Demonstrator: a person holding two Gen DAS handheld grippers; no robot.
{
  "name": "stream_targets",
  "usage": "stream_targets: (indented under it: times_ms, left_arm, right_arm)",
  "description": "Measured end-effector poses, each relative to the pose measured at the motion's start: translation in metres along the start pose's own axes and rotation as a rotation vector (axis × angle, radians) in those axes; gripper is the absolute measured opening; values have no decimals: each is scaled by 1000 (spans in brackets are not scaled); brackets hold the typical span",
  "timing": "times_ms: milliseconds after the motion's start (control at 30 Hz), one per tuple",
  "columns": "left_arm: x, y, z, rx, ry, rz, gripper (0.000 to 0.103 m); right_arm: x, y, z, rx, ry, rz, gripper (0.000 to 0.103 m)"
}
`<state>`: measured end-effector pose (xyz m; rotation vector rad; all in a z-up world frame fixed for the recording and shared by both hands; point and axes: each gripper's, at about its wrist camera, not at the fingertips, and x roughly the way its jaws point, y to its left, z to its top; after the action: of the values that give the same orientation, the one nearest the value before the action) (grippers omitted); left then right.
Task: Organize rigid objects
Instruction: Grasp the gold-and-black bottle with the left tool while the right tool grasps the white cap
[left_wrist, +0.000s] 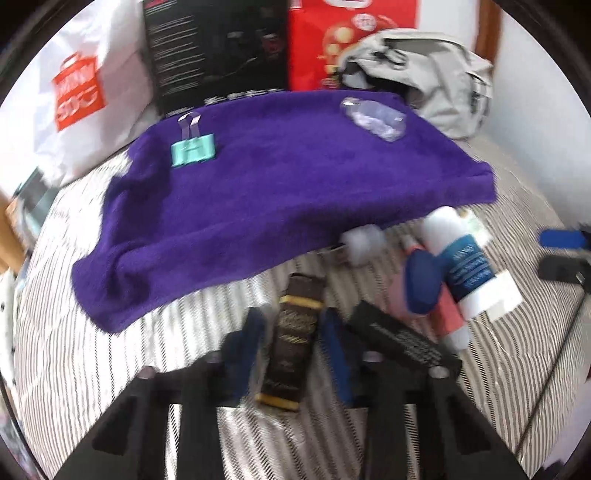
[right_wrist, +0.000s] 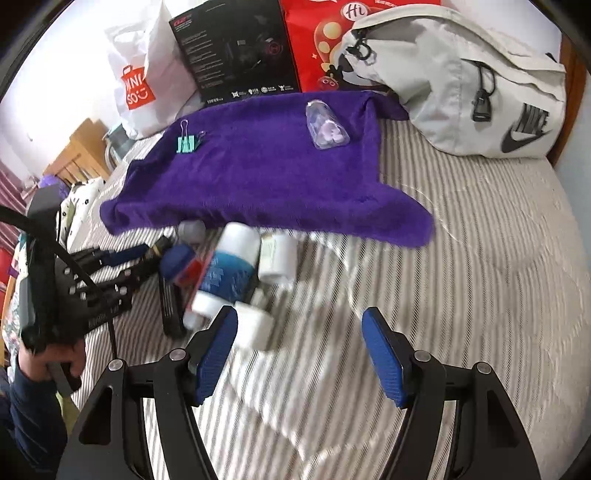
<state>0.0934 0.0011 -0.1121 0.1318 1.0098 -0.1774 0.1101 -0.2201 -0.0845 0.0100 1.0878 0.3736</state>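
A purple towel (right_wrist: 258, 166) covers the striped bed (right_wrist: 461, 258), carrying a clear pouch (right_wrist: 327, 125) and a teal clip (right_wrist: 186, 144). Only the right view shows the whole backpack (right_wrist: 472, 85). The right gripper (right_wrist: 299, 350) gapes wide, empty. The left gripper (left_wrist: 291, 354) straddles a dark box (left_wrist: 291, 347); whether it grips, I cannot tell

A bed (right_wrist: 461, 258) with a grey-and-white striped cover carries everything. A purple towel (right_wrist: 258, 166) is spread across its far half. Along the far edge stand a white shopping bag (right_wrist: 147, 85), a black box (right_wrist: 236, 48) and a red bag (right_wrist: 317, 40), with a light grey backpack (right_wrist: 461, 85) lying at the right. Just in front of the towel's near edge a cluster lies on the stripes: a white bottle with a blue label (right_wrist: 229, 273), a small white jar (right_wrist: 277, 258), a dark brown box with gold bands (left_wrist: 291, 347) and a black box (left_wrist: 402, 336).
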Motion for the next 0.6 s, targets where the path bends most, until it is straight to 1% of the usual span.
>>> stream_targets:
  times_ms: [100,133,233,333,433,500,533,600]
  left_arm:
    - [-1,-3,-1,24,-17,-10,24]
    - [-1,-1,-2,17,-22,-21,24]
    - [-1,4,-4,-13,-38,-48,24]
    - [-1,2,-5,-16,-46,-41,24]
    - [-1,0,-5,-7,-46,-35,24]
    - [-1,1,-5,-8,-46,-44,24]
    - [-1,2,-5,-13,-47,-50,24]
    - [-1,3,-6,-12,-51,-53,24]
  right_arm:
    - [10,5,11,-20,-21,-12,69]
    - [13,6,15,-19,-29,-17,69]
    - [25,6,25,-25,-16,-30,68]
    - [36,8,32,-48,-2,-46,61]
    - [48,10,37,-54,20,-56,51]
    - [55,12,37,-62,33,-59,41]
    - [60,15,37,-80,48,-67,39]
    - [62,22,36,-127,38,-101,33]
